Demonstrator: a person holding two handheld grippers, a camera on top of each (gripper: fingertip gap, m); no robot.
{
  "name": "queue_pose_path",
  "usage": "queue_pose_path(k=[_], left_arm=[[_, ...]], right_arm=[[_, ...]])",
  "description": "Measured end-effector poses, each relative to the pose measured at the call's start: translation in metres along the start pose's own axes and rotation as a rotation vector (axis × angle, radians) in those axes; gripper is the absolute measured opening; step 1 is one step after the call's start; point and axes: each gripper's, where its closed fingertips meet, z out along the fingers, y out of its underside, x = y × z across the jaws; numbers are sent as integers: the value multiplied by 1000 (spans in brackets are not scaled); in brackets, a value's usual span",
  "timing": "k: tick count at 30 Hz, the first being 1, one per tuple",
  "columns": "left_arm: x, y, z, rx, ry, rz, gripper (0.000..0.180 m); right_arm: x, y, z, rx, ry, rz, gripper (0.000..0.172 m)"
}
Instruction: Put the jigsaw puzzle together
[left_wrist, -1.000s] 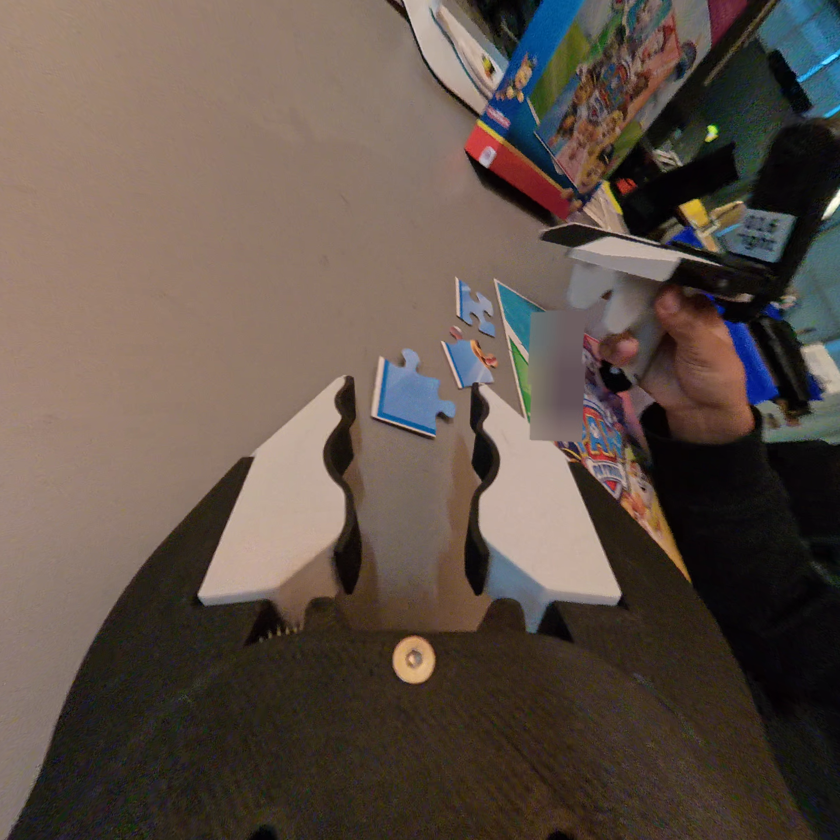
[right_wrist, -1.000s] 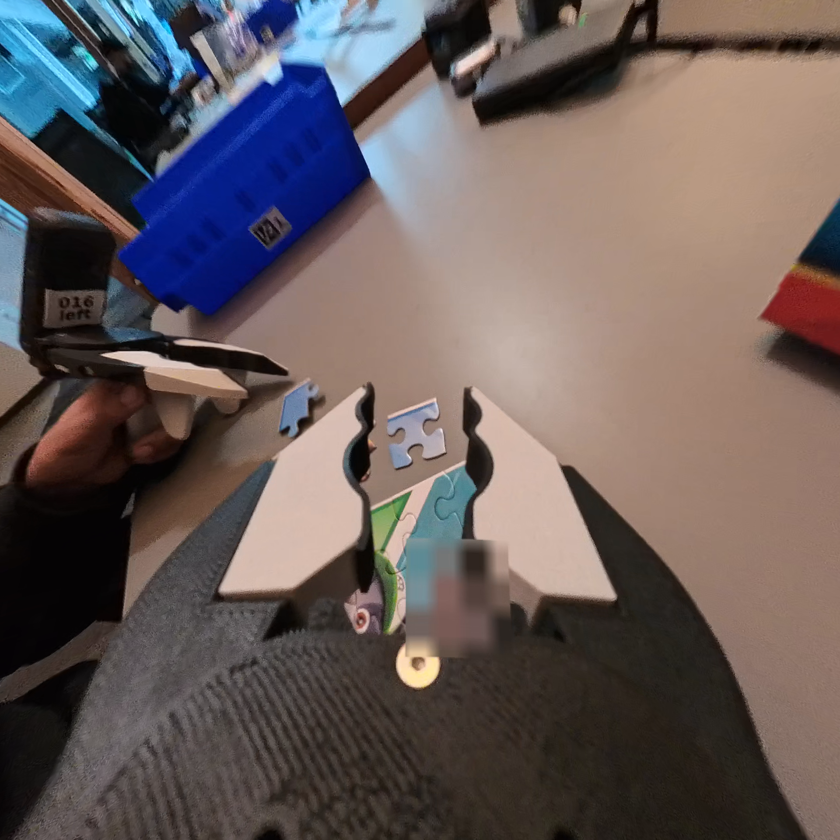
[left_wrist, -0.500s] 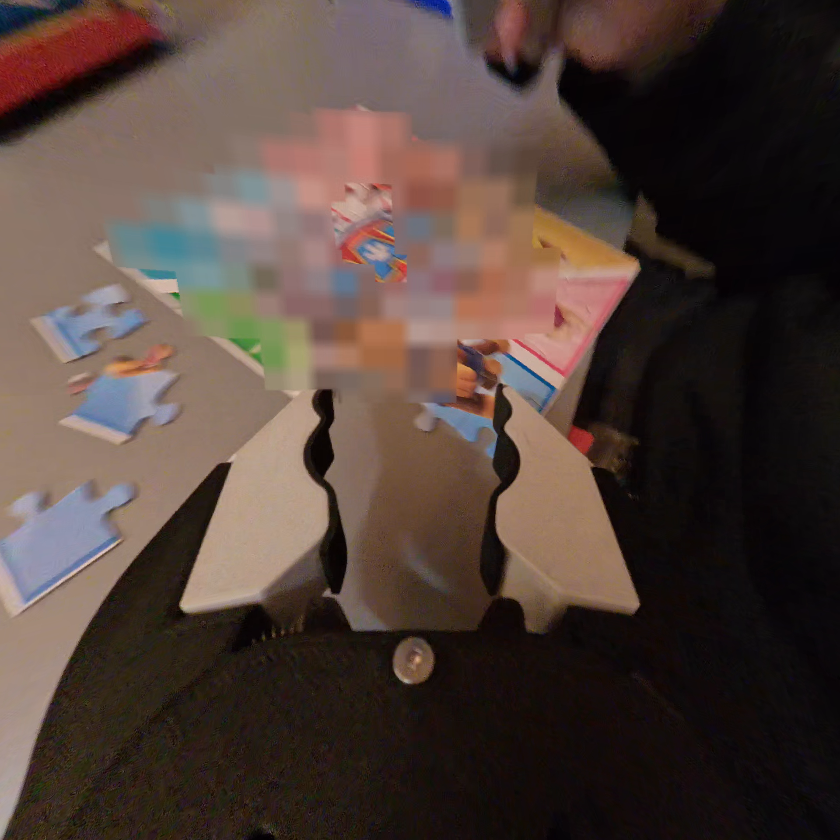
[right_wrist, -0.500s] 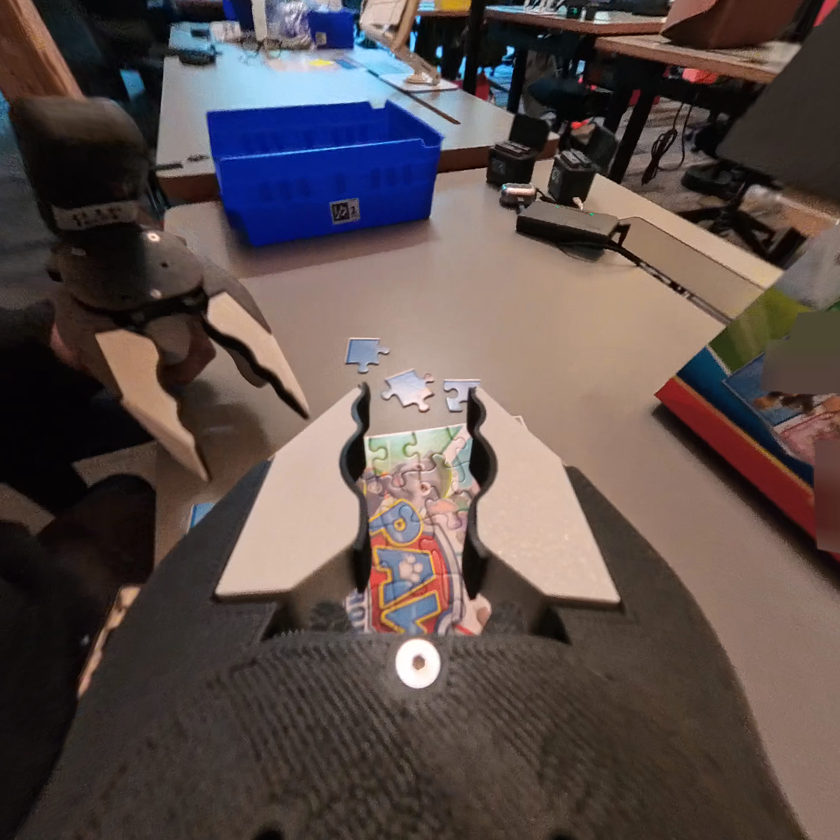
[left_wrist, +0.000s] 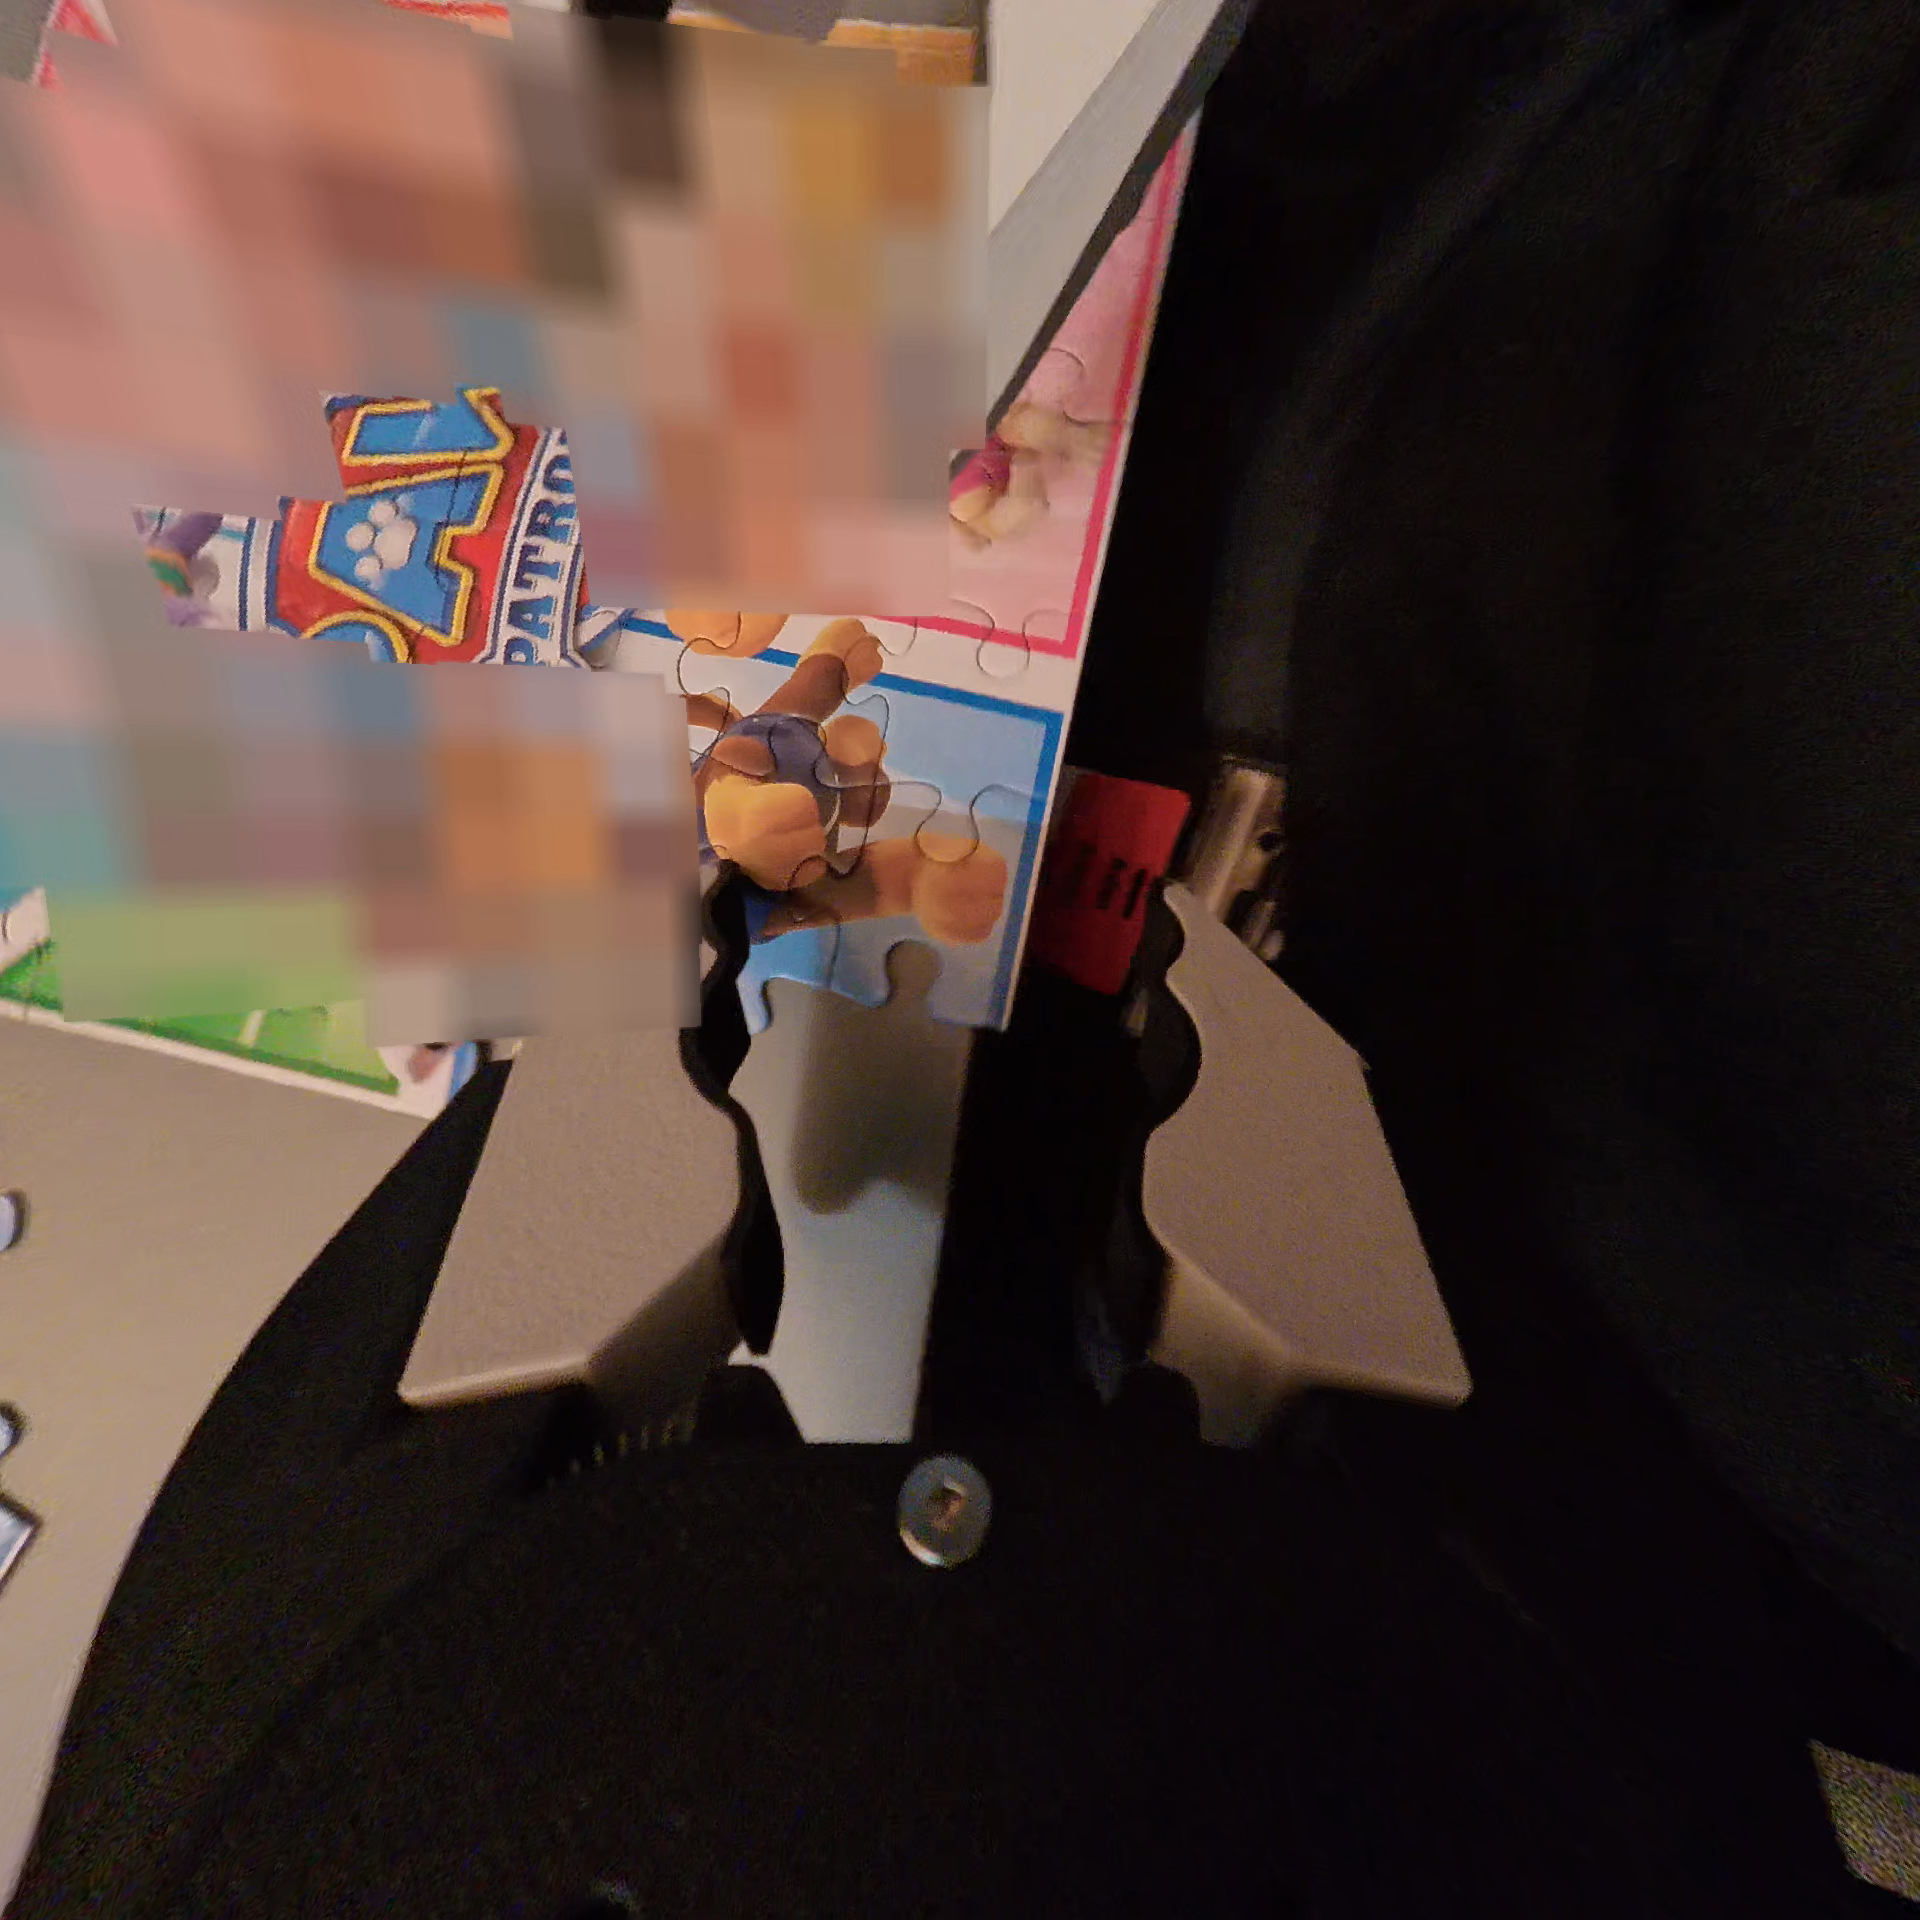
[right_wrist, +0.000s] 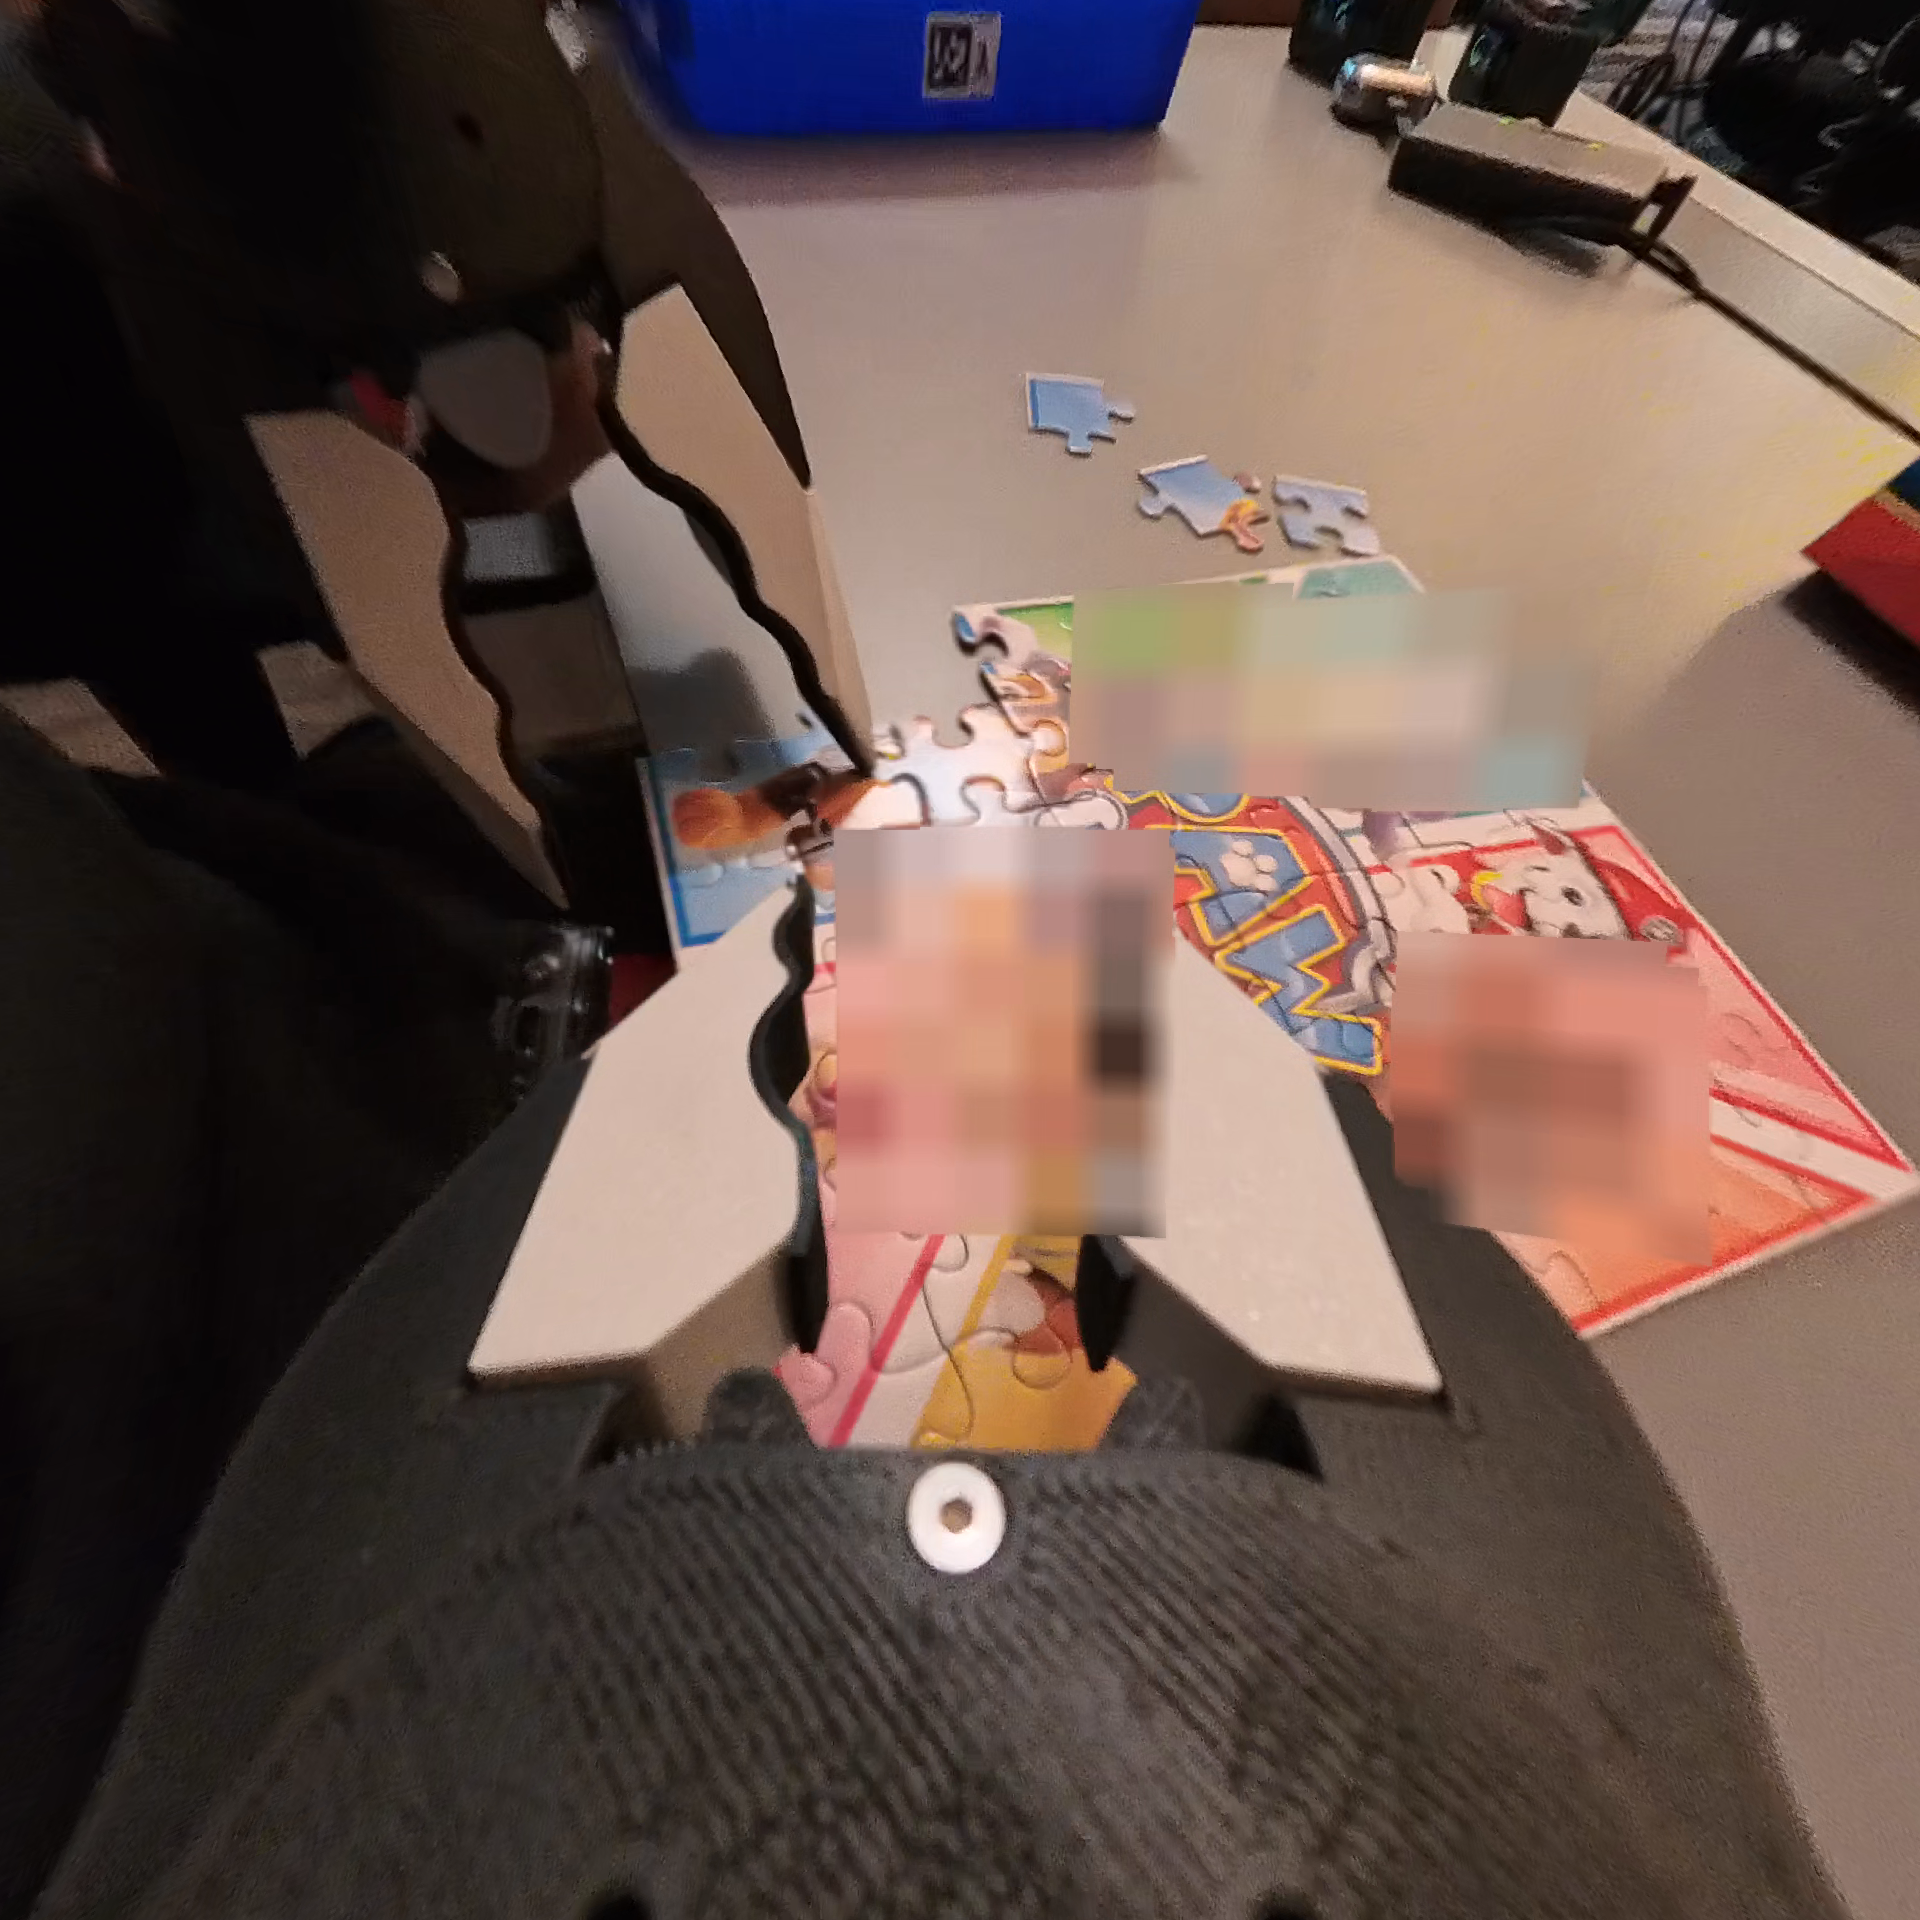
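A partly joined cartoon jigsaw (left_wrist: 914, 790) lies on the grey table (left_wrist: 187, 1195), with one corner at the table's edge. My left gripper (left_wrist: 945, 925) is open and holds nothing. Its jaws straddle that corner, where the puzzle's border is jagged. In the right wrist view the left gripper (right_wrist: 701, 826) stands open at the left, with one fingertip (right_wrist: 847, 743) down on the puzzle (right_wrist: 1299, 935) near a brown-and-orange figure. My right gripper (right_wrist: 982, 925) is open and holds nothing, hovering over the puzzle's pink and yellow part. Three loose blue pieces (right_wrist: 1075, 410) (right_wrist: 1195, 499) (right_wrist: 1325, 514) lie beyond the puzzle.
A blue bin (right_wrist: 914, 62) stands at the table's far side and a black charger with its cable (right_wrist: 1527, 166) at the far right. A red-edged box (right_wrist: 1870, 540) sits at the right. Dark clothing (left_wrist: 1558, 623) and a red tag (left_wrist: 1112, 883) hang beyond the table edge.
My left gripper swung from the loose blue pieces to the puzzle's corner and opened wider. My right gripper tilted down over the puzzle and opened wider too. Neither took hold of anything.
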Motion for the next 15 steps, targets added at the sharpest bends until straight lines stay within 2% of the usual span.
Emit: queue_pose_path(k=[3,8,11,13,15], left_arm=[[13,-5,3,18,-6,26,72],[13,-7,13,8,-161,124,73],[1,-7,15,-37,-315,230,50],[3,-10,15,-34,-329,281,43],[8,-18,12,20,-307,283,27]], right_arm=[[-4,8,-1,-55,49,-76,57],[-12,23,-4,-62,77,-88,57],[-12,25,-7,-38,82,-72,54],[-9,22,-9,-28,99,-80,53],[-6,20,-11,-20,113,-82,51]])
